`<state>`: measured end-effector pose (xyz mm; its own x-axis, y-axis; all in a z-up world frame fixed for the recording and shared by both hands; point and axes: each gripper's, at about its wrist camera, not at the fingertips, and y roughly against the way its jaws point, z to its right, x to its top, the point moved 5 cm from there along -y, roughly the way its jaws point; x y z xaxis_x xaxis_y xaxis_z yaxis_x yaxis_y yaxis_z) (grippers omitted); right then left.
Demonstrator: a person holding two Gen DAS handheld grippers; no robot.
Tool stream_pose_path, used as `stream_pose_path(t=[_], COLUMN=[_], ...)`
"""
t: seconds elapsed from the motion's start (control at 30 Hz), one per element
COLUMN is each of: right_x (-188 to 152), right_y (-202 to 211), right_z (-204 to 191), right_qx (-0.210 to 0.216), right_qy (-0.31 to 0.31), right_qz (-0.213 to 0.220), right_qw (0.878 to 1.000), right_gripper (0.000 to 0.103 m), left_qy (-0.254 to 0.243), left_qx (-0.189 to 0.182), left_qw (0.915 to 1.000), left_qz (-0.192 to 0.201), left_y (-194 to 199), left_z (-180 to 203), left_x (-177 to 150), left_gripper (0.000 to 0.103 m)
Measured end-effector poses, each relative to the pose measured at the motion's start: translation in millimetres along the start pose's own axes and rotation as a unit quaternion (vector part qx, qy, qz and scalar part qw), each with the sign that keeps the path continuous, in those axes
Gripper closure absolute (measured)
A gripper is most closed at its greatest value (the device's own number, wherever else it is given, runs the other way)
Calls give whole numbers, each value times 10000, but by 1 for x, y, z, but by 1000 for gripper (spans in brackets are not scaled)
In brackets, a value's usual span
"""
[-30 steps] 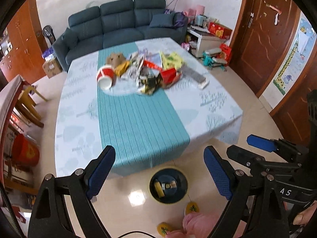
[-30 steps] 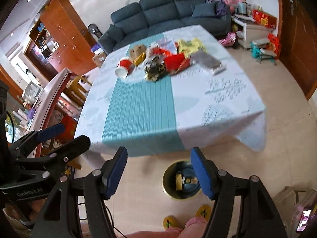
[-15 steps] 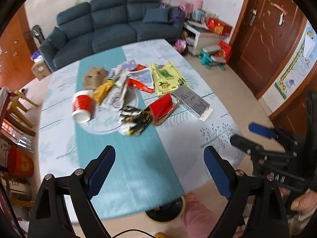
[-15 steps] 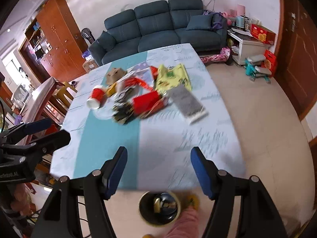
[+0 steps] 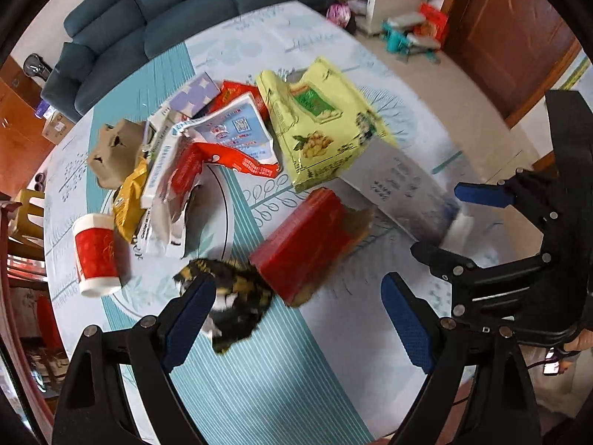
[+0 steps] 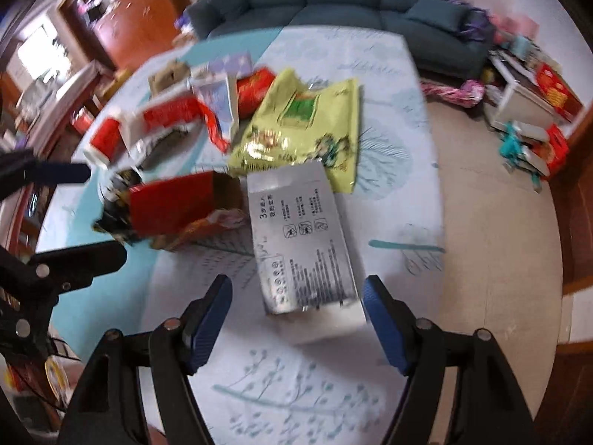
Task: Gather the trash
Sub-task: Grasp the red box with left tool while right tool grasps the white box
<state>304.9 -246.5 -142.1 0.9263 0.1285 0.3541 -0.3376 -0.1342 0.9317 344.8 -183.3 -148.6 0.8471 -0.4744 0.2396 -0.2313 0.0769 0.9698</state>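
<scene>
A pile of trash lies on the table [image 5: 281, 378]. My left gripper [image 5: 296, 311] is open just above it, between a crumpled black and yellow wrapper [image 5: 237, 307] and a red box [image 5: 307, 244]. A red and white cup [image 5: 94, 256], a yellow bag [image 5: 318, 122] and a brown carton [image 5: 115, 155] lie further back. My right gripper [image 6: 296, 319] is open, its jaws standing either side of the near end of a silver grey box [image 6: 300, 237]. The red box [image 6: 174, 204] and yellow bag [image 6: 304, 126] lie beyond it.
A dark blue sofa [image 5: 166, 7] stands behind the table. Brown doors [image 5: 507, 37] and a low white shelf with red boxes [image 6: 533, 89] are on the right. Wooden chairs [image 5: 22, 222] stand at the left table edge.
Both grippers moved forward and down from over the floor bin to just above the trash on the table. The bin has left both views. Both stay open.
</scene>
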Motion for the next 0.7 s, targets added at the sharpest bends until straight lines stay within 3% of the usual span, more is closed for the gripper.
stream_pose_path(t=[0.33,0.37,0.47,0.57,0.67,0.7], right_x=[8,8,8,8,7,6], right_y=[-22,-22,-20,-20,-19,-18], right_z=[9,10,13,16,16,16], right_qx=[213,232,302,372,425,467], right_qy=[300,311,340,309,257,230], right_qz=[-279,-280,-284,-271,-252,-241], right_qw=[9989,9989,9986,9985,9984,9984], right_gripper=[30,34,37,39,41,41], left_qy=[-38,-18,64,165,259,327], left_qx=[148,173,89,71,57,33], left_qw=[9983,9980,9970,9966,9970,9970], left_qz=[-561,-609,-765,-803,-733,-696], left_y=[-48,-52,-62,-65,-61,-60], left_z=[6,6,5,3,2,0], left_x=[19,21,24,26,29,29], left_gripper=[13,14,33,40,53,61])
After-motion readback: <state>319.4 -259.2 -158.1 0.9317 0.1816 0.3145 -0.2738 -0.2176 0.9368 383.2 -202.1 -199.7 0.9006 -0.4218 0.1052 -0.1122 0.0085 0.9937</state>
